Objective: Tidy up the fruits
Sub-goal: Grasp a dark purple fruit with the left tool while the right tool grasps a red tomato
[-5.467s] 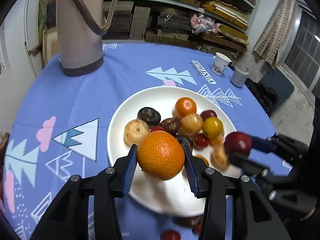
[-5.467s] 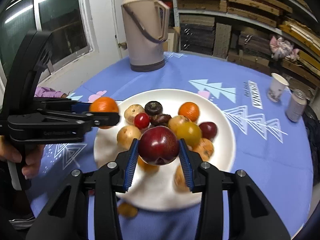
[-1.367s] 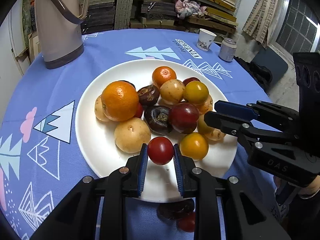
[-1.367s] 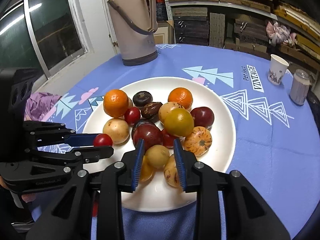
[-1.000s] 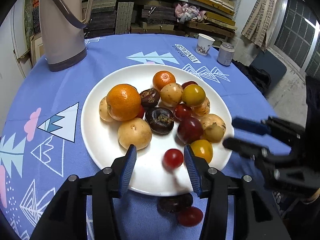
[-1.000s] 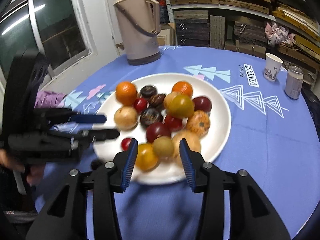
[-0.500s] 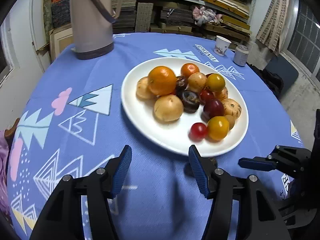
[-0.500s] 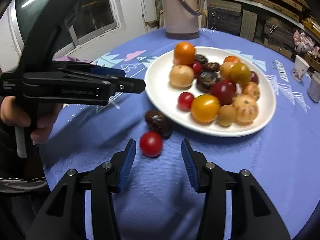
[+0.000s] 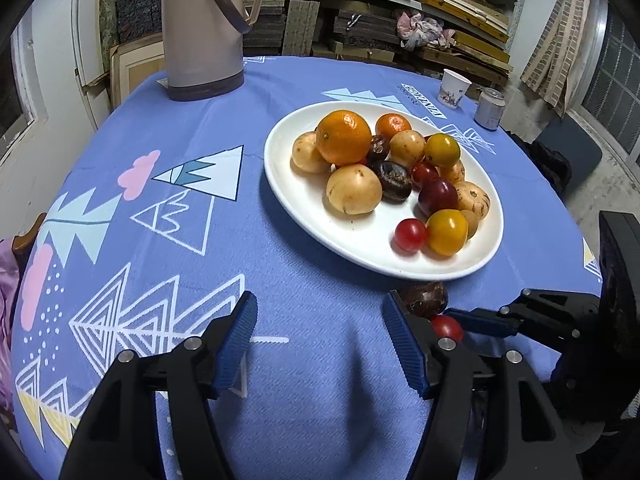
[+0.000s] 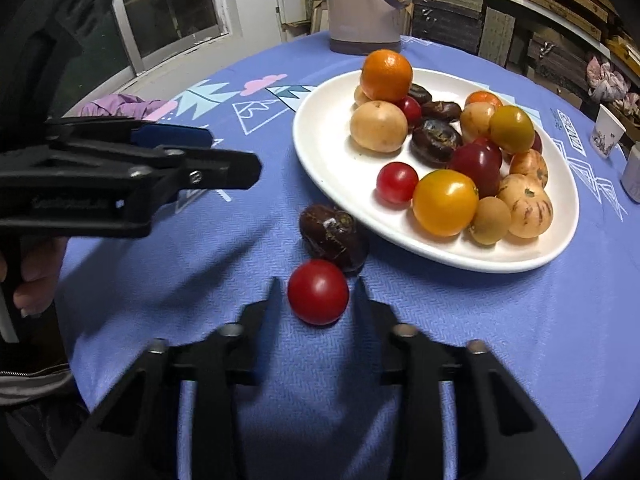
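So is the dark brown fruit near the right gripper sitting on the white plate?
No, the dark brown fruit lies on the blue tablecloth, just outside the white plate's rim.

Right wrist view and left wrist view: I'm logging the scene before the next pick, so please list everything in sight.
tablecloth: one, blue with printed shapes, covering the table
plate: one, white, on the cloth
fruit pile: about fifteen, orange, tan, yellow, red and dark, on the plate
dark brown fruit: one, on the cloth beside the plate
red cherry tomato: one, on the cloth, between the right jaws
flask: one, beige, far side
paper cup: one, white, far edge
can: one, silvery, beside the cup
purple fabric: one, off the table edge
left gripper: black, blue pads, jaws opening, empty
right gripper: black, jaws shut on the tomato
hand: one, holding the left gripper
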Tool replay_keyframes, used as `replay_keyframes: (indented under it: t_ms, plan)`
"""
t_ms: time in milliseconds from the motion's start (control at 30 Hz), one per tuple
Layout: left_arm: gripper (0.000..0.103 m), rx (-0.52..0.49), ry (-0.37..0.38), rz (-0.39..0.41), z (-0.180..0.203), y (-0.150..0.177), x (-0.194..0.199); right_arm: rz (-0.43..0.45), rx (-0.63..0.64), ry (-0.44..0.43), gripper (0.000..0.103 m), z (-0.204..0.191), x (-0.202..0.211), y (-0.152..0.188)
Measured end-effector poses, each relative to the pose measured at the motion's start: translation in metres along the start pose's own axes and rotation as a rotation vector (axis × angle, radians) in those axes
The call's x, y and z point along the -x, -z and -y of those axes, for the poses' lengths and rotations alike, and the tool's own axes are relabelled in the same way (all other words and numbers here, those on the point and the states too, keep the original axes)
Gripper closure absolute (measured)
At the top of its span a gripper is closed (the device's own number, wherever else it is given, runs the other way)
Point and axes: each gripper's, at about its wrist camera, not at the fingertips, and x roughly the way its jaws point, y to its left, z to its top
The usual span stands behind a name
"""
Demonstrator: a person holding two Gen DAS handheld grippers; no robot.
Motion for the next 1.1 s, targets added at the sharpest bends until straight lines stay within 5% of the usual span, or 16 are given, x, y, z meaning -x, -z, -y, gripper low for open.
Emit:
replay_keyframes:
  t_ms: [800,933,1100]
  plan:
    - [0.034,-0.189,0.058,-0.071,0.067,0.007,-0.032,0.05,-0.129,0.022,0.074,0.055,0.039,0.035]
    - [0.055,-0.186,0.066,-0.097,0.07,0.003,-0.044,0.05,-0.138,0.017,0.074,0.056,0.038,0.036]
    - [0.062,-0.166,0.074,-0.118,0.069,0.0,-0.057,0.05,-0.146,0.019,0.074,0.058,0.038,0.037]
